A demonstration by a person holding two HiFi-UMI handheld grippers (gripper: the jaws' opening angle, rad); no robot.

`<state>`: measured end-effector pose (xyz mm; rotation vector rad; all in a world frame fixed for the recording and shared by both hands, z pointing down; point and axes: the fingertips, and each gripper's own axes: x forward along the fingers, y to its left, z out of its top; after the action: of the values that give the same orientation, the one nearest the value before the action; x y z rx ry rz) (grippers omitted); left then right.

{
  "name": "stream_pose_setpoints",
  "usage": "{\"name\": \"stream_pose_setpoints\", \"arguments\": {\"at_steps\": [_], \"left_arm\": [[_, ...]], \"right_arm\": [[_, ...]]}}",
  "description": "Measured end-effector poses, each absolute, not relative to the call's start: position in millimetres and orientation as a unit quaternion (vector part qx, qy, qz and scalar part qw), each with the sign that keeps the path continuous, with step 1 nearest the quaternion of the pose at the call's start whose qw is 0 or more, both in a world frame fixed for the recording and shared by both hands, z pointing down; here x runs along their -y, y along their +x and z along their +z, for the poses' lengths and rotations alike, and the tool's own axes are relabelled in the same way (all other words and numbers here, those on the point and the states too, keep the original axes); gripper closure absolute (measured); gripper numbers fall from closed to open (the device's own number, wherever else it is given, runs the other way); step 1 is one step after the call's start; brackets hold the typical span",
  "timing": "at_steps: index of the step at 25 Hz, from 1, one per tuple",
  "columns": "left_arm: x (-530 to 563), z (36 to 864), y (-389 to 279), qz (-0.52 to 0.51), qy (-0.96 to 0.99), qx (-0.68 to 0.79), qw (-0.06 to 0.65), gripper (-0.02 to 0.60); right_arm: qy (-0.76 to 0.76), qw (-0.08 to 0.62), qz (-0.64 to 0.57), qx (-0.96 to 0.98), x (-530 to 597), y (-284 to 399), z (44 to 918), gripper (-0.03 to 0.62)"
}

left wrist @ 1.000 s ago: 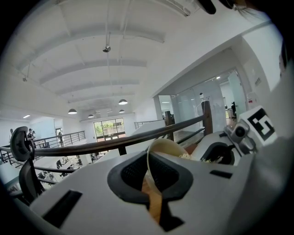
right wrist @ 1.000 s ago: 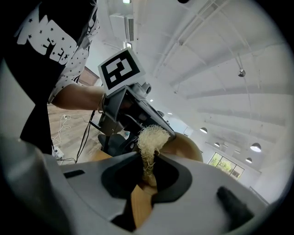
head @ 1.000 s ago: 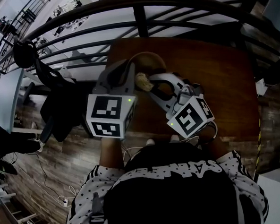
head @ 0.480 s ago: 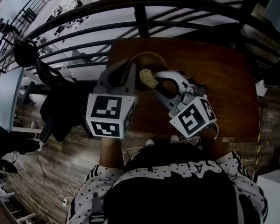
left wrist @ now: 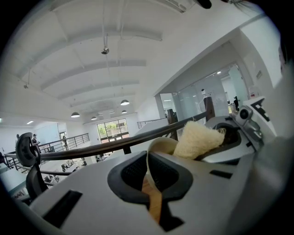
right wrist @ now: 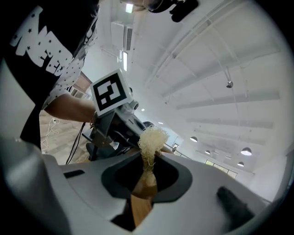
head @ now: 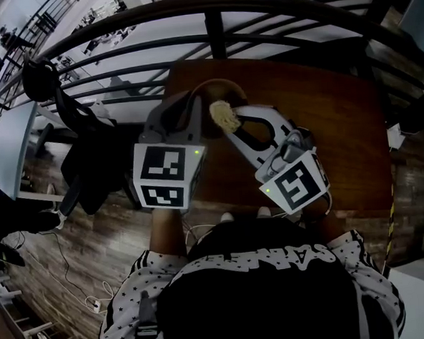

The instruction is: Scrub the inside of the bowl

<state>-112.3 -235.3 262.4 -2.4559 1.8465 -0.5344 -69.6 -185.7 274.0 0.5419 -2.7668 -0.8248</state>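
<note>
The person wears a black shirt (head: 269, 290) with white lettering and white, star-speckled sleeves (head: 124, 317). The left gripper (head: 192, 105) and right gripper (head: 232, 124) are grey, each bearing a cube (head: 162, 177) of black-and-white square markers.

The left gripper (left wrist: 149, 176) has its fingers (left wrist: 127, 176) closed on the bowl (left wrist: 158, 145) rim; a pale scrubber (left wrist: 197, 140) sits just behind it.

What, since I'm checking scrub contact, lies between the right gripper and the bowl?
A pale fibrous scrubber, clamped by the right gripper, sits right by the bowl; the left gripper view and head view show it.
</note>
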Motion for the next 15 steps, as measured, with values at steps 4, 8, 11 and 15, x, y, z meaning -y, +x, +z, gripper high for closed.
{"name": "stream_pose_setpoints", "arguments": {"at_steps": [4, 8, 11, 15], "left_arm": [[233.6, 262.1, -107.7, -0.173, -0.789, -0.590, 0.016, 0.558], [232.2, 262.1, -100.7, -0.178, -0.791, -0.585, 0.024, 0.558], [230.7, 260.1, -96.6, -0.178, -0.793, -0.582, 0.027, 0.558], [228.8, 258.5, -92.5, -0.185, -0.792, -0.581, 0.037, 0.558]], "right_arm": [[0.203, 0.088, -0.269, 0.937, 192.9, -69.7, 263.7, 0.531], [0.227, 0.090, -0.269, 0.932, 200.2, -73.6, 259.7, 0.531], [0.242, 0.088, -0.264, 0.930, 205.4, -74.9, 257.0, 0.531], [0.252, 0.088, -0.253, 0.930, 209.7, -74.0, 257.8, 0.531]]}}
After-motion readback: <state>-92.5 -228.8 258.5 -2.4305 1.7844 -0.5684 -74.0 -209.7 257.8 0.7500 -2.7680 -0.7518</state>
